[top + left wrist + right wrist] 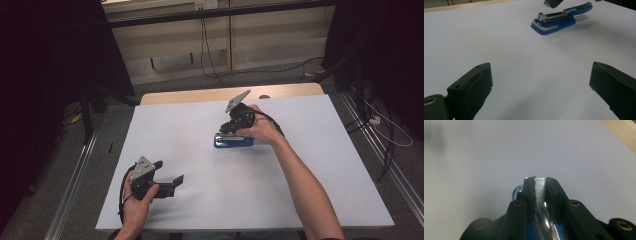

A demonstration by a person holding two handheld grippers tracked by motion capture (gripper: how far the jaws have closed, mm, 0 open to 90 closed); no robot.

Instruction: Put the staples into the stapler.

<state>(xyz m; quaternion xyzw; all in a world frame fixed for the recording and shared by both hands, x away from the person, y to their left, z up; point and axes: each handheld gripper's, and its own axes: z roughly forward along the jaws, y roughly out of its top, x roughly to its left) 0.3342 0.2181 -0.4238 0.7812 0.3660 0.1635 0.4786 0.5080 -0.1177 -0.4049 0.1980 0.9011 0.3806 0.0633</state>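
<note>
While your right gripper stands over the blue stapler, its fingers are drawn in narrow on the stapler's silver magazine, which shows as a ridged metal strip pinched between them in the right gripper view. From that view, the blue body runs back under the fingers toward the camera, and the rounded blue nose peeks out just left of the tips. Your stapler sits on the white table, a little toward the far edge and slightly right of the middle, well away from every corner. Seen from the left gripper view, its base lies flat on the table while the upper arm is lifted off the base at an angle, silver rail exposed, with your right gripper coming down onto it from above.

Your left gripper is near the table's near left corner, well apart from the stapler, held low in your left hand. Its fingers stand wide, nothing between them, with bare white surface showing in the gap and the stapler off beyond them toward the far side.
</note>
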